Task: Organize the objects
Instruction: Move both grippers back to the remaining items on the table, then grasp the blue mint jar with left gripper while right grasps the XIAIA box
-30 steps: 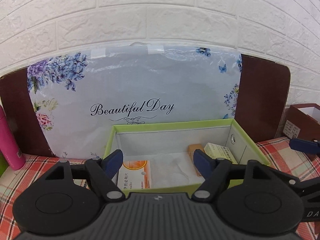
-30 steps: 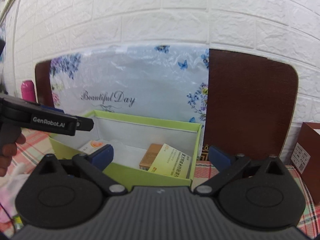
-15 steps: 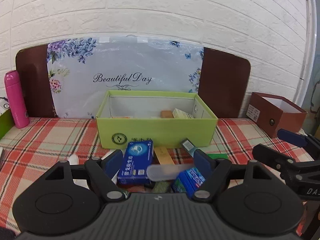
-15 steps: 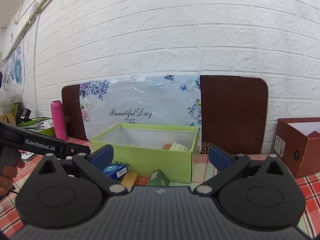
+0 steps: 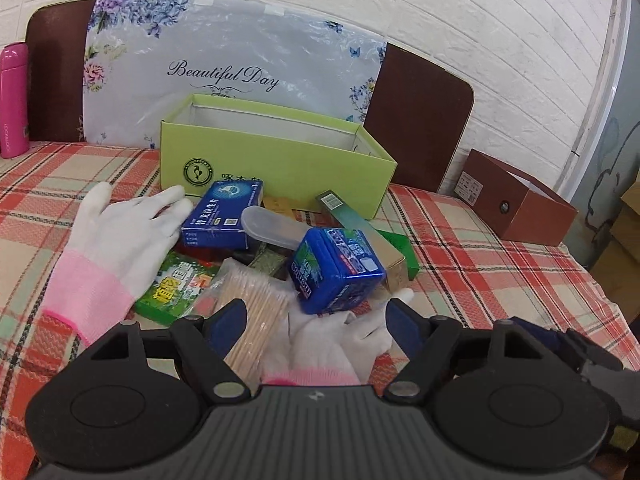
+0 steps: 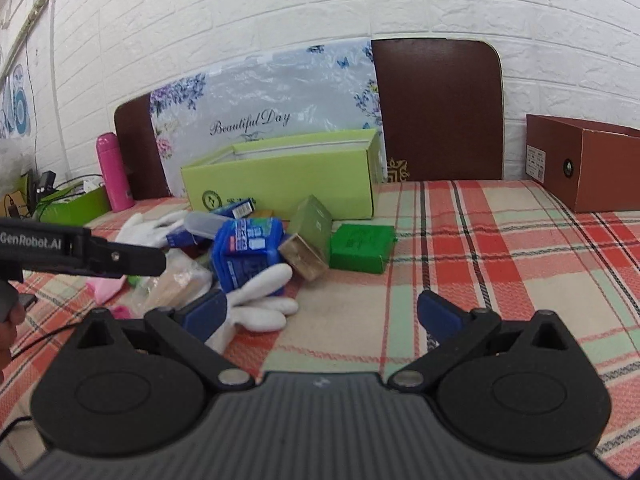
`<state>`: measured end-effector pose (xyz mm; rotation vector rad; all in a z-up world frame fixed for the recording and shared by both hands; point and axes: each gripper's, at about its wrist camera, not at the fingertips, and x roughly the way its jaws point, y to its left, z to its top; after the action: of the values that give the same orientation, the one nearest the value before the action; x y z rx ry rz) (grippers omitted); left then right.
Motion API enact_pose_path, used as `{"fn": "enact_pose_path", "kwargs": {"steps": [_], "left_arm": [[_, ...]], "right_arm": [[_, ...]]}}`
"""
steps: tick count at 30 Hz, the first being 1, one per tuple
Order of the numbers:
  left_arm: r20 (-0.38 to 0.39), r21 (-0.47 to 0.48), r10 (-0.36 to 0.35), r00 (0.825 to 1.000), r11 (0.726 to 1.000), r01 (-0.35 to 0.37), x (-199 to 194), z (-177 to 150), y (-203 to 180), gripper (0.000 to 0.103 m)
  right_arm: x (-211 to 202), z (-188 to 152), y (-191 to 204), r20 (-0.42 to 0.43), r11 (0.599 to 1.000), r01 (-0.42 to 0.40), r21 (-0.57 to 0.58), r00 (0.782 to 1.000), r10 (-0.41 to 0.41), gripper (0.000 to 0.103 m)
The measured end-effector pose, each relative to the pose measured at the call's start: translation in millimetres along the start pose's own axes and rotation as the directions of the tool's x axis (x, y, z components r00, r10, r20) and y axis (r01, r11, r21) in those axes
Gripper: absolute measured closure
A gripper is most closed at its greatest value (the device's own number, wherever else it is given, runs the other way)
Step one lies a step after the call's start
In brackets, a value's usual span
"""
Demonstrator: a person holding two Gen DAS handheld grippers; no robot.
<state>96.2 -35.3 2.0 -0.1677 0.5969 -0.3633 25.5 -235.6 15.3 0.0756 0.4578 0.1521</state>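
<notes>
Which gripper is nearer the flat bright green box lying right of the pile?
Right. The right gripper faces the flat bright green box directly, jaws open. The left gripper hangs over the white gloves, leftward.

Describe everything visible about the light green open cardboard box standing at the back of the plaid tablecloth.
The light green open cardboard box is long, rectangular and lidless, with a pale white lining. Its front wall bears a round dark green logo and printed characters. It stands upright on the red plaid tablecloth, before the floral plastic bag. Its contents are hidden from both views. A pile of small packages lies against its front, the blue medicine carton leaning up over that wall.
</notes>
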Motion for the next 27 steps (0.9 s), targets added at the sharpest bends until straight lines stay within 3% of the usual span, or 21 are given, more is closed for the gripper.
{"fn": "enact_pose_path", "kwargs": {"steps": [4, 9, 12, 18, 21, 25, 27], "left_arm": [[0.015, 0.010, 0.013, 1.000, 1.000, -0.013, 23.4, 10.0, -15.2, 0.026], [-0.045, -0.023, 0.039, 0.998, 0.999, -0.040, 68.2, 17.3, -25.9, 0.040], [-0.027, -0.013, 0.049, 0.998, 0.999, -0.050, 80.0, 17.8, -33.2, 0.037], [-0.040, 0.024, -0.005, 0.999, 1.000, 0.006, 77.8, 16.1, -23.3, 0.037], [-0.038, 0.027, -0.039, 0.999, 0.999, 0.040, 60.1, 16.4, -12.4, 0.061], [-0.038, 0.004, -0.024, 0.999, 1.000, 0.024, 45.9, 12.7, 1.4, 0.063], [-0.058, -0.009, -0.018, 0.998, 1.000, 0.017, 45.1, 10.8, 3.5, 0.064]], "right_arm": [[-1.1, -5.3, -4.0, 0.002, 1.000, -0.001, 0.031, 1.000, 0.001, 0.000], [-1.8, -8.5, -10.4, -0.006, 0.998, -0.001, 0.061, 1.000, 0.002, 0.000], [-2.6, -9.1, -14.5, -0.009, 0.997, 0.000, 0.081, 1.000, 0.001, 0.000], [3.6, -8.1, -17.5, -0.035, 0.996, -0.015, 0.090, 0.999, 0.019, 0.000], [12.0, -3.3, -14.4, -0.046, 0.999, -0.005, 0.052, 0.999, 0.007, 0.000], [33.4, 8.7, -5.4, -0.046, 0.998, 0.017, -0.053, 0.999, -0.019, 0.001], [49.2, 13.7, 0.8, -0.057, 0.994, 0.018, -0.110, 0.998, -0.024, 0.006]]}}
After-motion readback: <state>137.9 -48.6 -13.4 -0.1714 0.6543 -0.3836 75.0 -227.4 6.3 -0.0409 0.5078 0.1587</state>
